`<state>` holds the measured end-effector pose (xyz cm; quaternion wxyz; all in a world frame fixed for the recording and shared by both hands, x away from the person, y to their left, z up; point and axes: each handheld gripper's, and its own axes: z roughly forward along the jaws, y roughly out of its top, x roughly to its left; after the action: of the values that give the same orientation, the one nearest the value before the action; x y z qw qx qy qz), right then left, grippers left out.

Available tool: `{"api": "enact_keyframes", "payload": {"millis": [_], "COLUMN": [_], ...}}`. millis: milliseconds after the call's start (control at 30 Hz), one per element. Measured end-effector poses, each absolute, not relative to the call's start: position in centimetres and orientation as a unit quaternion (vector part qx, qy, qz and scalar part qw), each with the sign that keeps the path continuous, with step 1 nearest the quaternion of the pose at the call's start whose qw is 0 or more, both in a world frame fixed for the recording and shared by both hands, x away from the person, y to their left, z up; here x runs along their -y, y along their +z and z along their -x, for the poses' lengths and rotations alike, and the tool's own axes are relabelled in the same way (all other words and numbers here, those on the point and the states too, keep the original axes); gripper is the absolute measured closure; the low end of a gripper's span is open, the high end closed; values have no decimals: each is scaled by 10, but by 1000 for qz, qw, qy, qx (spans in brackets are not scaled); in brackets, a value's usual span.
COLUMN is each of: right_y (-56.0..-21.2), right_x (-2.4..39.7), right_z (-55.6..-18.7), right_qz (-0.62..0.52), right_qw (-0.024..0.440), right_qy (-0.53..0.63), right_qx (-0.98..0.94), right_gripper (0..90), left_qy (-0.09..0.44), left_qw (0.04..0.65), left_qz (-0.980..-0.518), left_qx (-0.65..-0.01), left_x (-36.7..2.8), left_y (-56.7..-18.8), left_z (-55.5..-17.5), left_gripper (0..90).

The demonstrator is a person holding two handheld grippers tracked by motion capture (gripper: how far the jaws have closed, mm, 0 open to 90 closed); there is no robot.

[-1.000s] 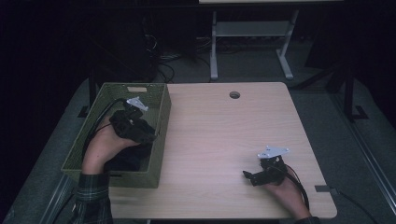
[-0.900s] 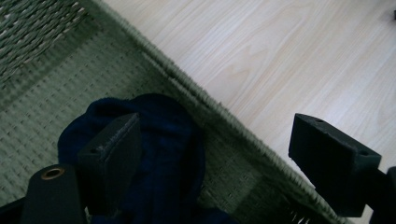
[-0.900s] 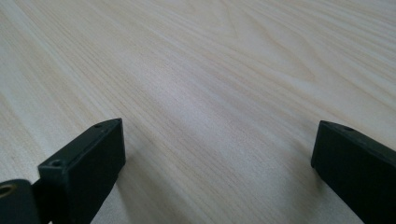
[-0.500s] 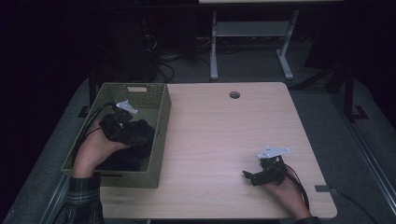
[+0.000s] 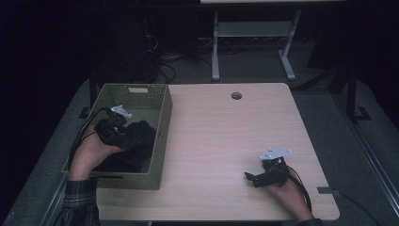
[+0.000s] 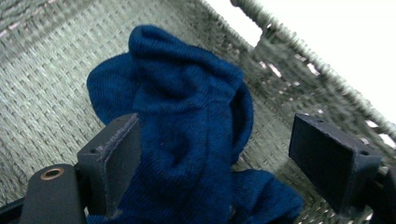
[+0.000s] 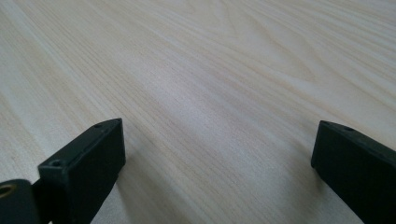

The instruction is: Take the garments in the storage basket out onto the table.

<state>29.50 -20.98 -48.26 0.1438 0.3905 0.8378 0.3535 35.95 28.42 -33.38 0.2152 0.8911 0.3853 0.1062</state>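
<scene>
At the left edge of the table (image 5: pixel 221 136), the olive woven basket (image 5: pixel 162 122) sits with its long side running away from the person. Inside it, the person's left hand (image 5: pixel 89 155) holds the left gripper (image 5: pixel 123 136), which points into the basket from the left wall toward the table side. Its grey plate faces up and its cable loops back over the basket's left rim. In the left gripper view, the two black jaws stand wide apart with the dark blue sock (image 6: pixel 187 121) between them: the cloth lies against the inner face of the left-hand jaw, while the right-hand jaw is clear of it, with woven basket wall (image 6: pixel 289 65) showing in the gap. The sock is bunched and folded, resting on the basket floor near the wall closest to the table's middle. In the high view the sock (image 5: pixel 139 136) reads as a dark heap just in front of the gripper.

The middle of the wooden table top is bare light wood, with a round cable hole (image 5: pixel 236 95) near the far edge.

Near the front right corner, the person's right hand (image 5: pixel 287 188) rests on the table holding the right gripper (image 5: pixel 251 177), pointing left. In the right gripper view its jaws are spread wide over plain wood grain (image 7: pixel 210 93), gripping nothing.
</scene>
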Motion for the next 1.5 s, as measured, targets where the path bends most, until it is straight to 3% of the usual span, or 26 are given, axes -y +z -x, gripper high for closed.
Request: {"api": "enact_keyframes", "payload": {"millis": [700, 1500], "right_y": [-483, -483], "right_x": [210, 210], "right_z": [-295, -295], "right_qz": [-391, -391], "right_qw": [143, 144], "right_qy": [353, 354], "right_qx": [-838, -838], "right_gripper": [24, 24], "left_qy": [91, 38], "left_qw": [179, 137], "left_qz": [-897, -909], "left_qx": [-394, -392], "left_x": [-288, -285], "left_y": [-361, -402], "left_z": [-363, -380], "left_gripper": [136, 133]}}
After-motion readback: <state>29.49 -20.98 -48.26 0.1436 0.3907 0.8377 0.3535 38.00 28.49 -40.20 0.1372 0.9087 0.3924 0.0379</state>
